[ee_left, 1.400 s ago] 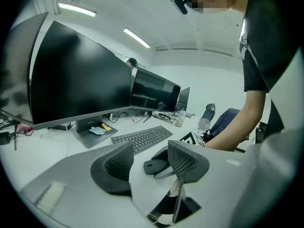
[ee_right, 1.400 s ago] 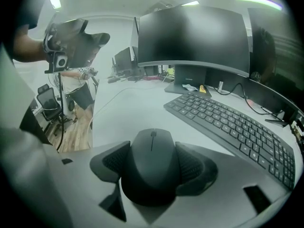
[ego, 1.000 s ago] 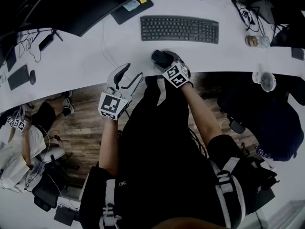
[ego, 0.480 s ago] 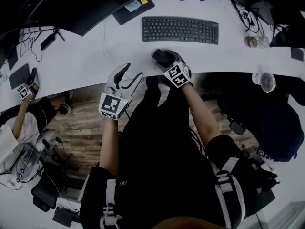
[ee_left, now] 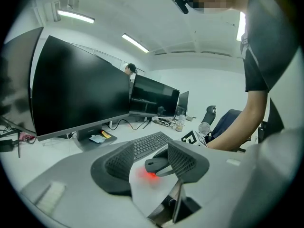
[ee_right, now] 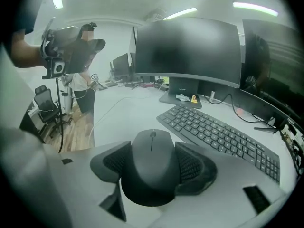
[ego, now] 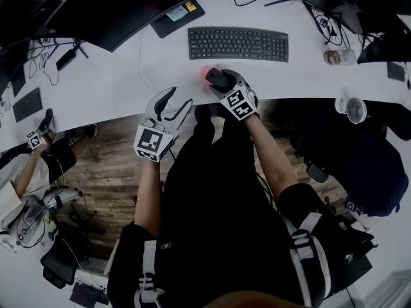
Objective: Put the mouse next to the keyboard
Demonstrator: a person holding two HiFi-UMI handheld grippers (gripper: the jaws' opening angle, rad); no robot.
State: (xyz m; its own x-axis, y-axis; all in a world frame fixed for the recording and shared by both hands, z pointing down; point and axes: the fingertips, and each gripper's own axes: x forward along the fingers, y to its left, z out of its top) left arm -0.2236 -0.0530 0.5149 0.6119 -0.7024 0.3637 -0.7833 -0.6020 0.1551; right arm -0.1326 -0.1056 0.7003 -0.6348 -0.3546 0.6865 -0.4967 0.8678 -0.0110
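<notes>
My right gripper [ego: 219,82] is shut on the black mouse [ego: 214,76] and holds it just above the white desk [ego: 109,82], where a red glow [ego: 207,73] shows under it. In the right gripper view both pads press the sides of the mouse [ee_right: 151,167]. The black keyboard [ego: 237,44] lies a short way beyond, and it runs off to the right as the keyboard [ee_right: 218,132] in that view. My left gripper [ego: 178,98] hangs open and empty at the desk's front edge, left of the mouse. Past its jaws I see the mouse [ee_left: 159,164].
A large dark monitor [ee_left: 78,87] and its stand base [ego: 178,9] are behind the keyboard. Cables [ego: 324,18], a small jar [ego: 334,57] and a white fan [ego: 352,110] are at the right. Another person [ego: 26,172] sits at the lower left.
The right gripper has lifted the mouse slightly off the desk, and a red glow now shows beneath it. The left gripper has stayed put.
</notes>
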